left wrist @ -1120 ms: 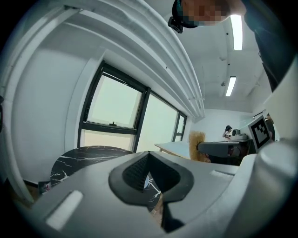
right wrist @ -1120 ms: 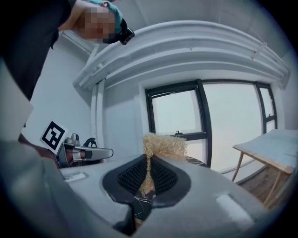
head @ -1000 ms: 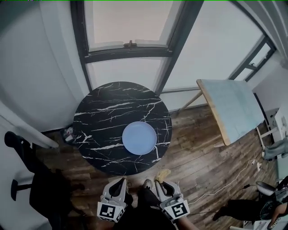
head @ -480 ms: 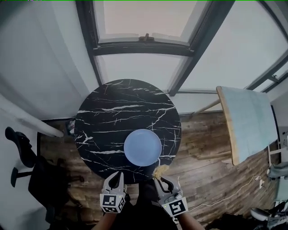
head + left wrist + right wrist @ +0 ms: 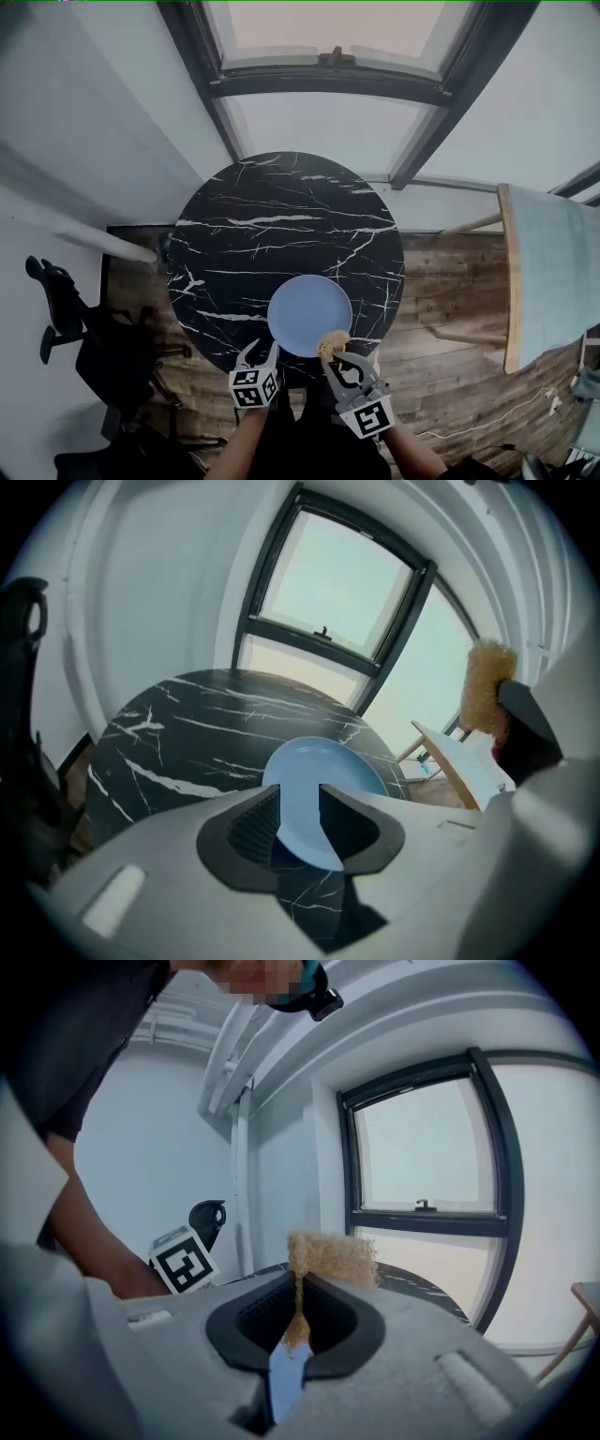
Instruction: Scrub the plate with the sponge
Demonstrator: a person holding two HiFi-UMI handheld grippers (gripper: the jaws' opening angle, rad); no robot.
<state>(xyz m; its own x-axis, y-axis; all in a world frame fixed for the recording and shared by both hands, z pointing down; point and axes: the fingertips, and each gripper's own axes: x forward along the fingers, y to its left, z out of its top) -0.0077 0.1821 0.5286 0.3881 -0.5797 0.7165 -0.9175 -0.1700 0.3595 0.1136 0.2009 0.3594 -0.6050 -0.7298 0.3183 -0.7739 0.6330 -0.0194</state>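
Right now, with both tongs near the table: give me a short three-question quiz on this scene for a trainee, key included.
1. What do the right tongs hold?
A) a sponge
B) a cloth
C) nothing
2. True or false: the blue plate sits at the middle of the black marble table.
3. Are the left tongs open or shut?

Key
1. A.
2. False. It lies near the table's edge, on the person's side.
3. Open. Their jaws have just been opening and grip nothing; the plate shows beyond the gap.
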